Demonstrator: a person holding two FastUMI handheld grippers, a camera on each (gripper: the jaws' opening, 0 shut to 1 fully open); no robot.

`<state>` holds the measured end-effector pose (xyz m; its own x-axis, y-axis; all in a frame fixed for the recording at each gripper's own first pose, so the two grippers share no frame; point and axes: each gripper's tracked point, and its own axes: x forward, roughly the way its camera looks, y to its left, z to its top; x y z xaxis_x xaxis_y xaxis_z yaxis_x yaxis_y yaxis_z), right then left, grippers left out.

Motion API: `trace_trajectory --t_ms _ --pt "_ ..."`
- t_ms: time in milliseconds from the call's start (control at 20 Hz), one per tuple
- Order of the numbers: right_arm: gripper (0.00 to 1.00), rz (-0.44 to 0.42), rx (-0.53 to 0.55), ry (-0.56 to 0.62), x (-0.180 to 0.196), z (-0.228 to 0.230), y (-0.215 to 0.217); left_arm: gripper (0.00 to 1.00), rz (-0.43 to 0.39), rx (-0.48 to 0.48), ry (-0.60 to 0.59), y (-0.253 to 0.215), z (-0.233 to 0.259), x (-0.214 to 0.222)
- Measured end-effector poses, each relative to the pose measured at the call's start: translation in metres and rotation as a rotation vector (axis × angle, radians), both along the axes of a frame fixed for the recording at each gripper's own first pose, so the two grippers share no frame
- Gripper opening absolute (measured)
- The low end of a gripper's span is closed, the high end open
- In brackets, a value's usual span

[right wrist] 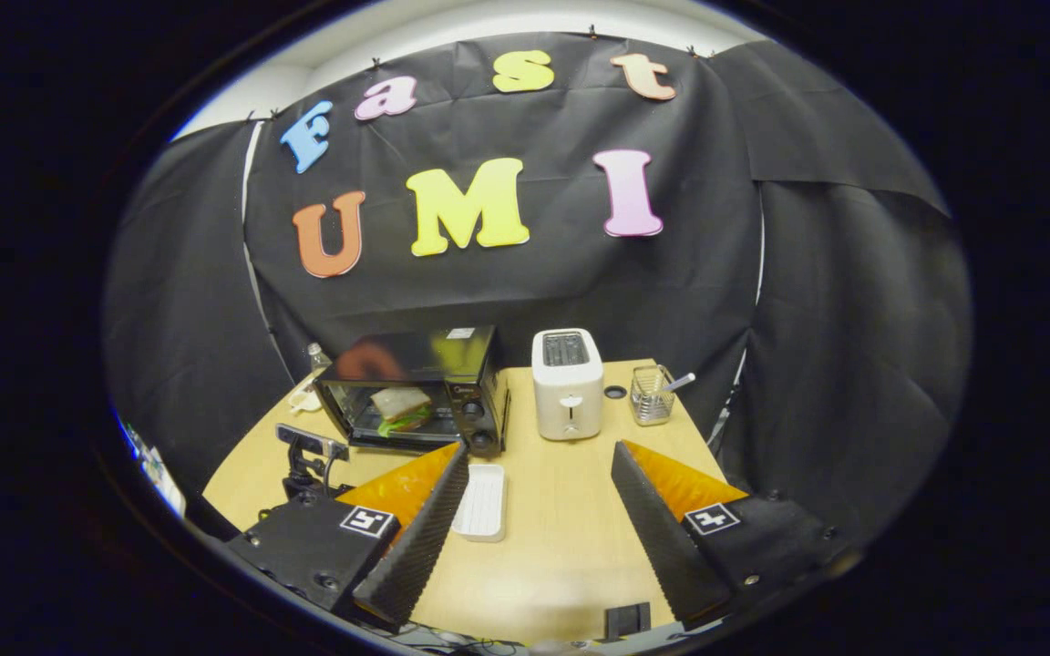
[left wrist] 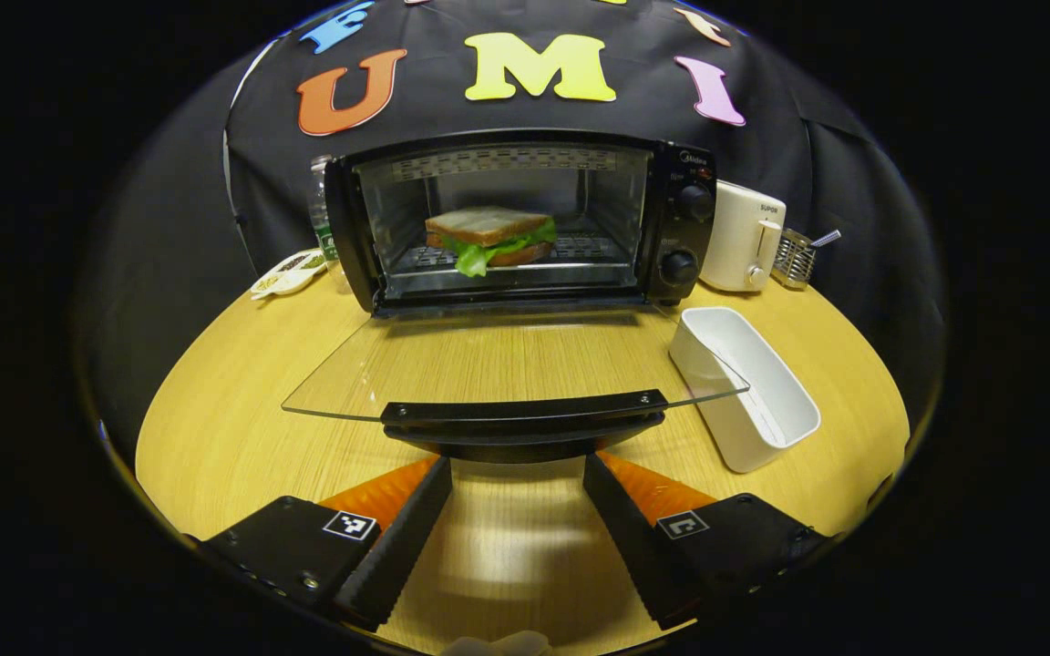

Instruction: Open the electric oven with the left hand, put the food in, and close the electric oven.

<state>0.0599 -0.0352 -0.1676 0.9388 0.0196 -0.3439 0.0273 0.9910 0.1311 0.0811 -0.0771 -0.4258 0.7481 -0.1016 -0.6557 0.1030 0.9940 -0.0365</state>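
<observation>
Two claws here, both spread wide and holding nothing. The left claw sits low over the desk, fingers apart, right in front of the electric oven; the oven's glass door is folded down flat toward it, and the door handle lies just past the fingertips, not touching them as far as I can tell. Inside the oven, on the rack, sits the sandwich, bread on top with lettuce poking out the front.

Just right of the oven door there's a white rectangular tray, with nothing in it. Behind that, right beside the oven's knob side, stands a white toaster, then a small wire holder further right. On the oven's left side are a plastic bottle and a small white dish.

The right claw hangs higher and further back from the oven, fingers wide apart over bare desk.
</observation>
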Motion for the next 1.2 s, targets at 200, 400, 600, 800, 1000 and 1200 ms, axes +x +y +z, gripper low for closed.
trace_trajectory --t_ms 200,400,600,800,1000,1200 --pt "1.00 0.003 0.013 0.001 0.001 -0.002 -0.001 0.96 0.008 0.007 -0.052 0.001 0.028 0.018" --pt "1.00 -0.011 0.022 -0.017 0.000 0.007 -0.007 0.96 0.032 -0.007 -0.096 0.002 0.054 0.045" --pt "0.90 -0.031 0.011 -0.033 0.001 0.011 -0.018 0.96 0.028 0.007 -0.144 0.003 0.075 0.073" --pt "1.00 -0.054 0.015 -0.030 0.000 0.010 -0.028 0.96 0.026 0.016 -0.178 0.004 0.092 0.100" --pt "1.00 -0.060 0.025 -0.026 -0.001 0.007 -0.030 0.96 0.035 0.022 -0.228 0.006 0.113 0.129" --pt "1.00 -0.058 0.026 -0.031 0.001 0.009 -0.028 0.96 0.032 0.022 -0.228 0.005 0.115 0.133"
